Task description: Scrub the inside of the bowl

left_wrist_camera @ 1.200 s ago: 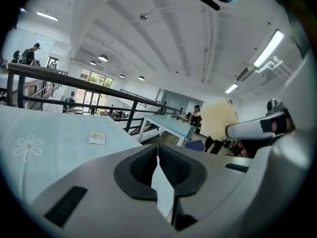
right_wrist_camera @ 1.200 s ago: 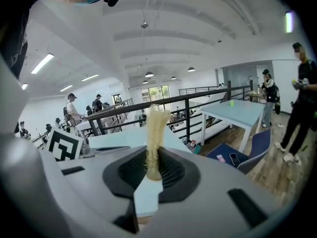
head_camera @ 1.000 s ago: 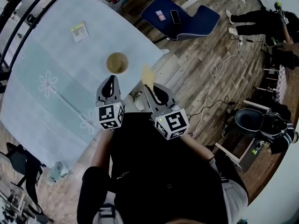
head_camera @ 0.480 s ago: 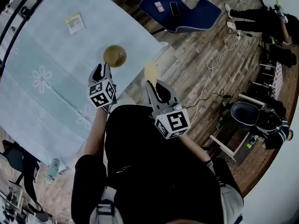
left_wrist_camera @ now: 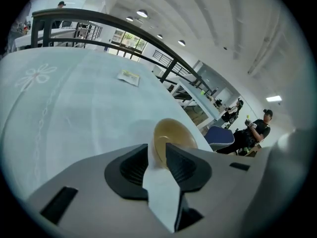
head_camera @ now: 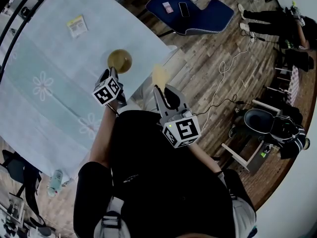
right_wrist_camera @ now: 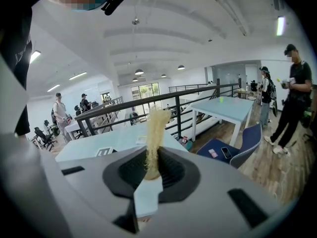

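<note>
Left gripper (left_wrist_camera: 157, 152) dropped closer to brown bowl (head_camera: 119, 60) near table (head_camera: 49, 48) edge, jaws bit apart (bowl rim shows between). Right gripper (right_wrist_camera: 150, 175) pinches yellow scrub pad (right_wrist_camera: 154, 128).

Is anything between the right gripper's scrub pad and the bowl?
Nothing visible. The scrub pad, clamped in the right gripper, is up to the right of the bowl with open space between; the left gripper is at the bowl's near rim.

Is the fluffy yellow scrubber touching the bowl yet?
Apart. The head view shows the scrubber, clamped in the right gripper's jaws, off to one side of the bowl, with a bare strip of table between them.
</note>
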Demonstrator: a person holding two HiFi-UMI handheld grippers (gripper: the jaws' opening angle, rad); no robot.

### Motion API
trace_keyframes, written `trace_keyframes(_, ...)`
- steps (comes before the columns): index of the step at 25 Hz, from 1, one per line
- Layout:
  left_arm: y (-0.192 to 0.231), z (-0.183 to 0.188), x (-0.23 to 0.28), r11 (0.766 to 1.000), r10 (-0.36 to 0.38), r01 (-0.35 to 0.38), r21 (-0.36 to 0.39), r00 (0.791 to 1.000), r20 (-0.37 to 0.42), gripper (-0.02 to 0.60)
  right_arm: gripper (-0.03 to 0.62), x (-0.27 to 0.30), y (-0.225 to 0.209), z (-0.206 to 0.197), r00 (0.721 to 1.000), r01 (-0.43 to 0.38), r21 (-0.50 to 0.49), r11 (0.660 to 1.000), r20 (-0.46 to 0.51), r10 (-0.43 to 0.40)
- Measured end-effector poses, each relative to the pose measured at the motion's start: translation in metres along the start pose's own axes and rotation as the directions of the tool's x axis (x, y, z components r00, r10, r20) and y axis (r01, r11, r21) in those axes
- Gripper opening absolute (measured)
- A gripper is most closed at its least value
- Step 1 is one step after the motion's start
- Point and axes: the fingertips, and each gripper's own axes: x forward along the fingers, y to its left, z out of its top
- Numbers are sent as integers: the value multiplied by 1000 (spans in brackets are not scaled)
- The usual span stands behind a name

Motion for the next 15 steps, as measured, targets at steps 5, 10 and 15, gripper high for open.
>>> trace_keyframes(5,2,-6,11,1000,15,-14,16,999,-44,112,51,3,1,-1,1000,4,25,1000,5,-4)
trace_keyframes(10,2,-9,20,998,16,-11,64,997,-80,80,51,8,5,-4,1000,-13,19,1000,-2,13)
trace_keyframes(15,-13,-5,15,986,-23,39,162,995,-99,25,51,6,0,-7,1000,-2,48,999,-7,3)
